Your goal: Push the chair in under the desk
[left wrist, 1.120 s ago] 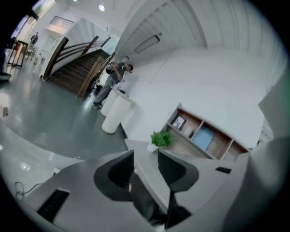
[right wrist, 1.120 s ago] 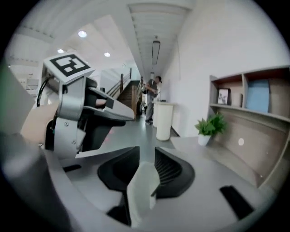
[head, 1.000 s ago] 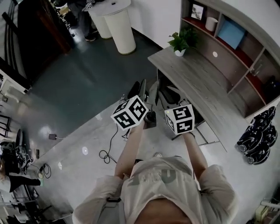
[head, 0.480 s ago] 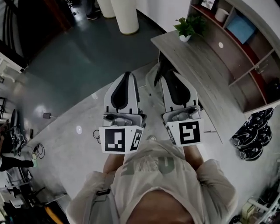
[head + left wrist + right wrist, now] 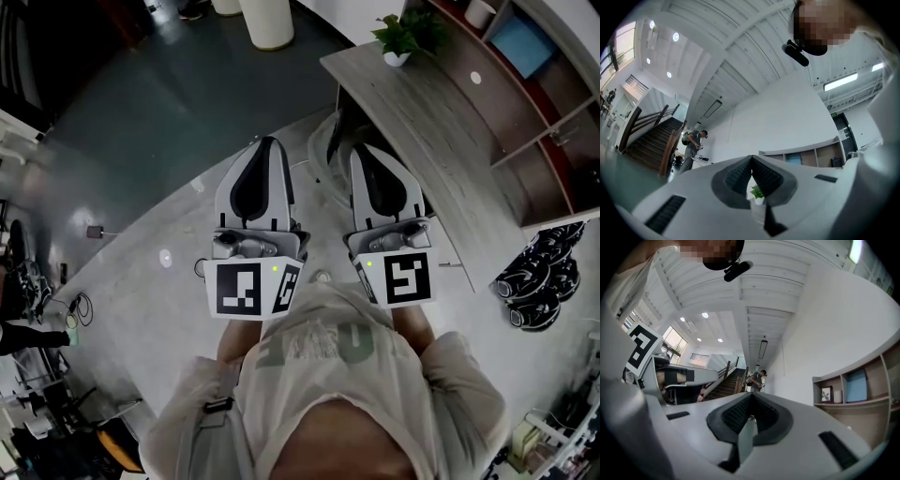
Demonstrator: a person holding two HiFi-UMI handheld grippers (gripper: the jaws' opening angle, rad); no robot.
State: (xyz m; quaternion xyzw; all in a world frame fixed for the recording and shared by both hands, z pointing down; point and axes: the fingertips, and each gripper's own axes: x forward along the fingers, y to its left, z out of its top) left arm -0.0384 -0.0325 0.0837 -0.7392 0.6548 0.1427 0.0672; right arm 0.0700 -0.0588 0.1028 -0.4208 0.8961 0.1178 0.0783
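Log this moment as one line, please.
left hand-held gripper: shut, empty | right hand-held gripper: shut, empty | chair: by desk, mostly hidden

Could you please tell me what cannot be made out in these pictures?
Chair: head view, mostly hidden behind the left gripper and right gripper; how far under the desk it sits is unclear.
Framed picture: right gripper view, too small.
Distant person: left gripper view, too small.
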